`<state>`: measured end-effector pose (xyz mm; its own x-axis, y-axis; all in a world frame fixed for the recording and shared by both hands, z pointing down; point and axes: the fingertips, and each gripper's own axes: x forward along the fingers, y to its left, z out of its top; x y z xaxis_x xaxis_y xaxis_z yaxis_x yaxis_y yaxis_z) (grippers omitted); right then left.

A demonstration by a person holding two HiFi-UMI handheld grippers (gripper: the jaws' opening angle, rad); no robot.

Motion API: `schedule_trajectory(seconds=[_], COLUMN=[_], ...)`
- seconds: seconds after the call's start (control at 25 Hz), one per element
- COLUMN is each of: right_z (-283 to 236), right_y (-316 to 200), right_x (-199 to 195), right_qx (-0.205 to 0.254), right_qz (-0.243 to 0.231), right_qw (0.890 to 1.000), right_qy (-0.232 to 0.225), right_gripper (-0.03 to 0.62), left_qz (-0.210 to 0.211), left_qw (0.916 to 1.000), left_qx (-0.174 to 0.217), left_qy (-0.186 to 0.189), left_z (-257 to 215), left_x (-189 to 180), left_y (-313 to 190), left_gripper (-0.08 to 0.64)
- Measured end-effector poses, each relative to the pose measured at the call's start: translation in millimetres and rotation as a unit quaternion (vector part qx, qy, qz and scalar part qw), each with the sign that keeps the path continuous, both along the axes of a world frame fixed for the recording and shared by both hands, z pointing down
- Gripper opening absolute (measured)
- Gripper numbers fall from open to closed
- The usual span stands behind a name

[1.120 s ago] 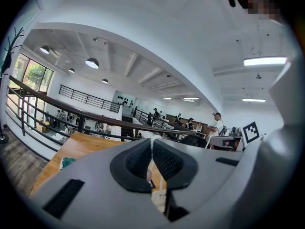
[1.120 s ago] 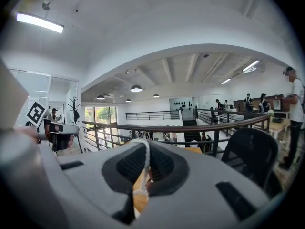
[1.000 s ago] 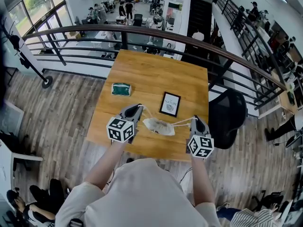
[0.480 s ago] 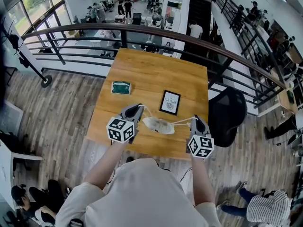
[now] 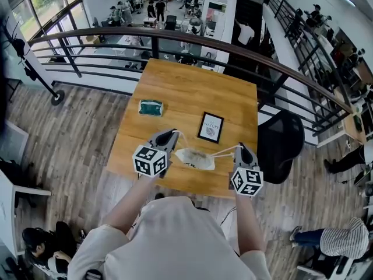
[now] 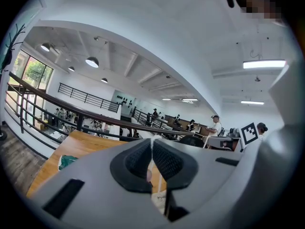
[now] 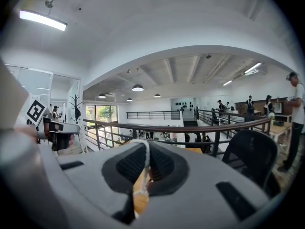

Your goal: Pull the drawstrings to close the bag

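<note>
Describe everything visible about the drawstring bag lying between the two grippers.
The drawstring bag is a small, off-white cloth pouch. It is crumpled and seems to rest on the wooden table near its front edge. Dark print shows faintly on it. The left drawstring, a thin white cord, is pinched in the left gripper, and the right drawstring in the right gripper. Whether the mouth is fully closed cannot be told.

crumpled off-white bag [image 5: 195,158] lies on the wooden table [image 5: 192,92], white drawstrings [image 5: 224,151] stretched out either side
</note>
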<state>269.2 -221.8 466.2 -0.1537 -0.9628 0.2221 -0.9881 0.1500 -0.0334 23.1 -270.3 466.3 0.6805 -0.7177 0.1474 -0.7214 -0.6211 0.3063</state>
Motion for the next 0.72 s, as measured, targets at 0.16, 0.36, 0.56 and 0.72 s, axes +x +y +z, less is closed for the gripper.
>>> schedule_trajectory(seconds=[0.16,0.36,0.56,0.72], right_z=[3.3,5.8,3.7,2.1], right_y=[-4.9,-6.6,-5.6,0.9], right_x=[-2.7,-0.4,0.8,0.4], right_qx=[-0.001,-0.002,-0.001,0.002], right_qz=[-0.004,-0.002,-0.002,-0.001], right_qw=[1.000,1.000,1.000,1.000], right_qy=[0.000,0.000,0.007,0.013], right_gripper=[0.002,0.002,0.002,0.002], left_qz=[0.001,0.000,0.001,0.001], left_qw=[1.0000,1.0000,1.0000,1.0000], left_qx=[-0.002,-0.001,-0.001,-0.003], left_qy=[-0.003,-0.004,-0.001,0.001], left_z=[2.7,3.0,1.3,4.2], left_x=[1.8,1.5,2.2,1.0], left_y=[-3.4,-6.0,-6.3,-1.2], left_gripper=[-0.003,-0.003,-0.003,-0.003])
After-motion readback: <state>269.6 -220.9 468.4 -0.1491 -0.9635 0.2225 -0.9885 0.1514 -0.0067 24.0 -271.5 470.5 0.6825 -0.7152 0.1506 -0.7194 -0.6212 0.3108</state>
